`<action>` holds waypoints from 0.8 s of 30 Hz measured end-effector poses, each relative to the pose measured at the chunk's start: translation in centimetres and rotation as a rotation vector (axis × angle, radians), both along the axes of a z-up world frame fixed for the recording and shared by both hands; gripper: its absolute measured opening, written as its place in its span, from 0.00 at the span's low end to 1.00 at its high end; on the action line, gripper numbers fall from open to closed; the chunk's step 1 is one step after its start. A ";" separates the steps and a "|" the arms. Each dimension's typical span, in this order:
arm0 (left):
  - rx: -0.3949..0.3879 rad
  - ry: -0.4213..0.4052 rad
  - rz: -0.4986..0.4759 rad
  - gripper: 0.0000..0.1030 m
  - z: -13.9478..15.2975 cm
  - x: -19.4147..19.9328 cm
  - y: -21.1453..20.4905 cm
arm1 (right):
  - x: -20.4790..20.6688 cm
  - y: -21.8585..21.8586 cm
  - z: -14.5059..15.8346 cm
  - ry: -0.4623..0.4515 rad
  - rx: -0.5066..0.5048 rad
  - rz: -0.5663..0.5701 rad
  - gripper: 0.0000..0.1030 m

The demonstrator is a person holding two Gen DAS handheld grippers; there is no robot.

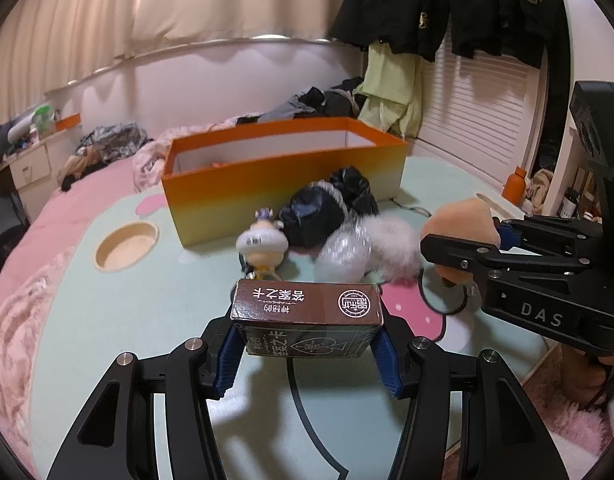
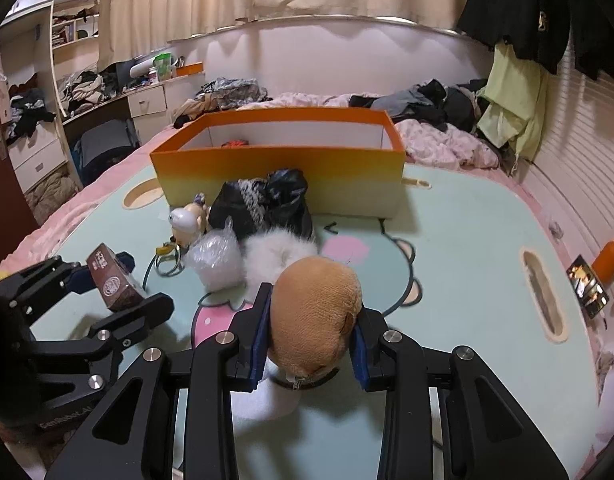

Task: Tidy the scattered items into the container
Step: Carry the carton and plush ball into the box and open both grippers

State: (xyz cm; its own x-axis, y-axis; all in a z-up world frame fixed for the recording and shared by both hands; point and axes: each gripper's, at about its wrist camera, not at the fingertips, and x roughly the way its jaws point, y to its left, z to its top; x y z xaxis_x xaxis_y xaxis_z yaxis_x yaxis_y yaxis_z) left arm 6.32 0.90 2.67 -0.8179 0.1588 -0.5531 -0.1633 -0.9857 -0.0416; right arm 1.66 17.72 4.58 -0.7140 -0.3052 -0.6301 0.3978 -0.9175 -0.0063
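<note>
My left gripper [image 1: 307,348] is shut on a brown card box [image 1: 307,312], held above the mint mat; it also shows in the right wrist view [image 2: 113,282]. My right gripper [image 2: 311,340] is shut on a tan plush toy [image 2: 315,312], seen at the right of the left wrist view [image 1: 459,224]. The orange open box [image 1: 283,172] [image 2: 275,168] stands behind. In front of it lie a small figurine [image 1: 261,244] [image 2: 187,220], a black bag [image 1: 323,208] [image 2: 263,204], a clear plastic wrap [image 1: 343,252] [image 2: 215,256] and a white fluffy ball [image 1: 391,240] [image 2: 275,252].
A mint and pink mat [image 2: 467,240] covers the bed. Clothes are heaped behind the box [image 2: 427,100]. A phone [image 2: 587,286] and an orange bottle [image 2: 611,256] lie at the right edge. A desk with drawers [image 2: 147,100] stands at the left. A black cable ring [image 2: 167,264] lies by the figurine.
</note>
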 end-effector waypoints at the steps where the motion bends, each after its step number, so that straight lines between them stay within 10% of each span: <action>1: 0.016 -0.002 -0.001 0.54 0.4 -0.2 -0.3 | -0.1 0.0 0.3 0.009 0.000 -0.001 0.34; 19: 0.046 -0.031 0.053 0.54 9.0 -12.7 -4.6 | -7.0 -1.4 7.4 0.098 -0.043 0.047 0.34; 24: 0.049 -0.139 0.073 0.54 8.4 -18.1 -4.8 | -12.9 -2.4 8.0 -0.015 -0.101 0.062 0.34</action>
